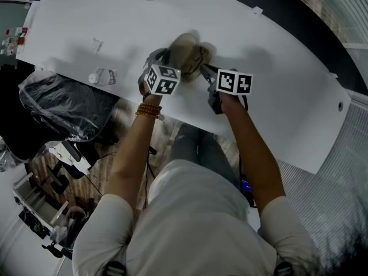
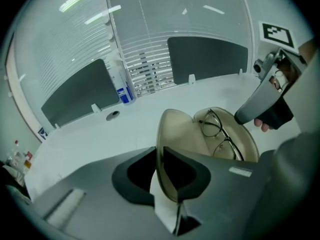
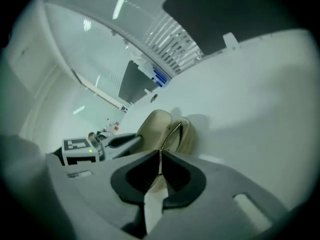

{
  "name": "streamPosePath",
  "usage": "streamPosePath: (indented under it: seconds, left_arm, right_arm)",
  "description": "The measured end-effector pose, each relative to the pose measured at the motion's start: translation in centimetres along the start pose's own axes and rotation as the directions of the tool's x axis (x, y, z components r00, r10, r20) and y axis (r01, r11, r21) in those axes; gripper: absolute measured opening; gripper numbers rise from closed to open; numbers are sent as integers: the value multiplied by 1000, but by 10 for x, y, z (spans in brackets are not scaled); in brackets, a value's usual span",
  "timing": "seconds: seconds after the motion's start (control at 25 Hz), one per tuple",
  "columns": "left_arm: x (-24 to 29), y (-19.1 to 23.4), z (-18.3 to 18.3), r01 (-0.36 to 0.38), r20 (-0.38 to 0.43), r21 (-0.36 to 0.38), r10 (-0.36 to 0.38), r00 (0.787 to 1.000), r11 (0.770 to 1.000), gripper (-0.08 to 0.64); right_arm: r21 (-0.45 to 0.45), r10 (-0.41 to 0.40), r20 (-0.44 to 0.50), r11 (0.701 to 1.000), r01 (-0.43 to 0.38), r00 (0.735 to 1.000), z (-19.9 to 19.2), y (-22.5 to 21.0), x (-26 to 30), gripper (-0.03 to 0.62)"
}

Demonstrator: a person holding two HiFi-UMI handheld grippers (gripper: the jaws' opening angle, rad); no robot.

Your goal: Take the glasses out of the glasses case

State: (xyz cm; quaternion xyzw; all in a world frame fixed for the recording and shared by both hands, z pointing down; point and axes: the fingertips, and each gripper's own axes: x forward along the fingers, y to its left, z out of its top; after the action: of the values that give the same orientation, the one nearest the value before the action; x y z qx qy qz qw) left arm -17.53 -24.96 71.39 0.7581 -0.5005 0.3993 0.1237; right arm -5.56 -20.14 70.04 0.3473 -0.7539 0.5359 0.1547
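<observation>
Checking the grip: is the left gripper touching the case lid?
Touching. In the left gripper view, the left gripper clamps the case lid edge-on between its jaws.

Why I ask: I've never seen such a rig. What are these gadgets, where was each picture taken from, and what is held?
A person holds two hand-held grippers, each with two jaws; the marked cube on each is part of it. One picture comes from a camera on the person's head, looking down; the other two come from cameras riding on the grippers. On the white table sits an open beige case with glasses inside. The left hand-held gripper is shut on the lid, the right hand-held gripper on the case's other half.
</observation>
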Motion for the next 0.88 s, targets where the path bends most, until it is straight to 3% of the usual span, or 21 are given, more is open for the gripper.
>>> streamPosePath:
  seconds: [0.08,0.36,0.68,0.76,0.88]
  left_arm:
    - [0,-1,0,4,2,-12,-4,1000,1000,51]
    - [-7,-6,0,12,28,-68,-10,1000,998,51]
    - [-7,-4,-6,23,48,-137,-17,999,990,49]
    - [-8,-1,-8,20,55,-152,-12,998,988,49]
    - [-9,-10,-9,30,56,-182,-20,998,983,49]
  right_arm:
    - [105,37,-7,994,-37,999,0,0,4,24]
    - [212,21,-69,977,-6,997,-1,2,20,49]
    - [129,-129,-167,980,151,977,-1,0,33,49]
    - [98,-170,-177,977,190,969,-2,-2,35,13]
    - [77,-201,-195,973,219,960,-7,-7,27,9]
